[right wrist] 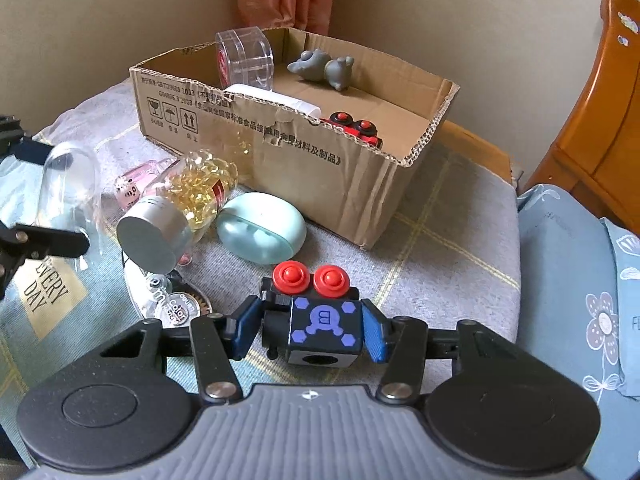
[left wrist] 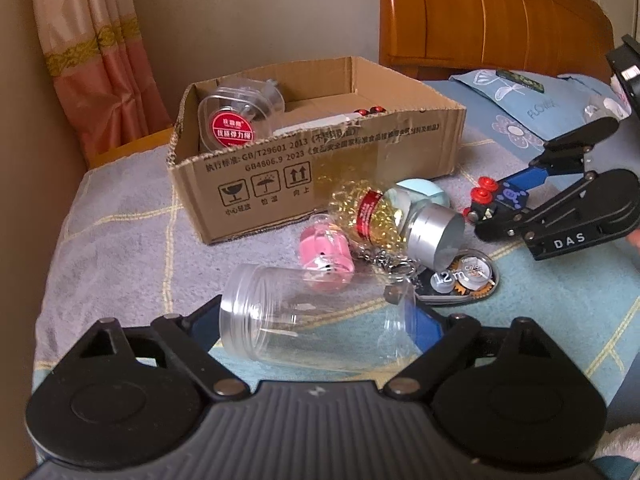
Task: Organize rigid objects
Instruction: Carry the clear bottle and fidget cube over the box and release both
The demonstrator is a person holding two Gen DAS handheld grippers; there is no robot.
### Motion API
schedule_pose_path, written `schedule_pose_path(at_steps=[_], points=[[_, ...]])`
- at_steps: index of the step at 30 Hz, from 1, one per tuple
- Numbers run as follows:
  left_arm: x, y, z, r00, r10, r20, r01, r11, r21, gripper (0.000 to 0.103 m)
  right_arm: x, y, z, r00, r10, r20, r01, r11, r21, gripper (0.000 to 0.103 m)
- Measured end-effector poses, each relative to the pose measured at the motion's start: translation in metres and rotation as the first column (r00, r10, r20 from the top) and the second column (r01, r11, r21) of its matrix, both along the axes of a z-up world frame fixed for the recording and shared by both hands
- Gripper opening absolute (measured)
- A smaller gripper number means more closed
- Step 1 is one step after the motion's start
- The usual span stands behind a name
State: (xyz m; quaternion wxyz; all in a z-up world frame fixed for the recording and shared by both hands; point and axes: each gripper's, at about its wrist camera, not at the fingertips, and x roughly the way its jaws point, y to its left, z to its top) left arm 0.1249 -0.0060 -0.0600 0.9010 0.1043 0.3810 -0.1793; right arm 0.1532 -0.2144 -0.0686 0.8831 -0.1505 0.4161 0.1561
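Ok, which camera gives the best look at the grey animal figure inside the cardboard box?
The right wrist view: it looks down into the open cardboard box, so the grey animal figure shows whole, lying against the far wall. In the left wrist view the box's near wall and the clear plastic case hide it entirely.

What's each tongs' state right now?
Left tongs: around the clear plastic jar, grip on it cannot be told.
Right tongs: closed on the black toy block.
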Motion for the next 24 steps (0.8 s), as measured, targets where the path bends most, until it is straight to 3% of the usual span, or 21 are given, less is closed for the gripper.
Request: schedule_pose_path(at_steps=[12, 19, 24], points=[[0.012, 0.005, 0.049, 0.997, -0.075, -0.011, 0.076, 0.996, 0.049, 0.091, -0.007, 0.000, 0.035, 0.999, 0.010, 0.032, -0.010, 1.000, 0.010, 0.058], [0.038, -0.003, 0.082, 0.993, -0.120, 0.009, 0.120, 0.992, 0.028, 0.091, 0.001, 0.003, 0.064, 0.996, 0.023, 0.086, -0.025, 0.999, 0.025, 0.058], [0.063, -0.022, 0.099, 0.986, -0.160, 0.045, 0.157, 0.986, 0.056, 0.091, 0.015, 0.007, 0.077, 0.993, 0.026, 0.113, -0.030, 0.999, 0.029, 0.058]])
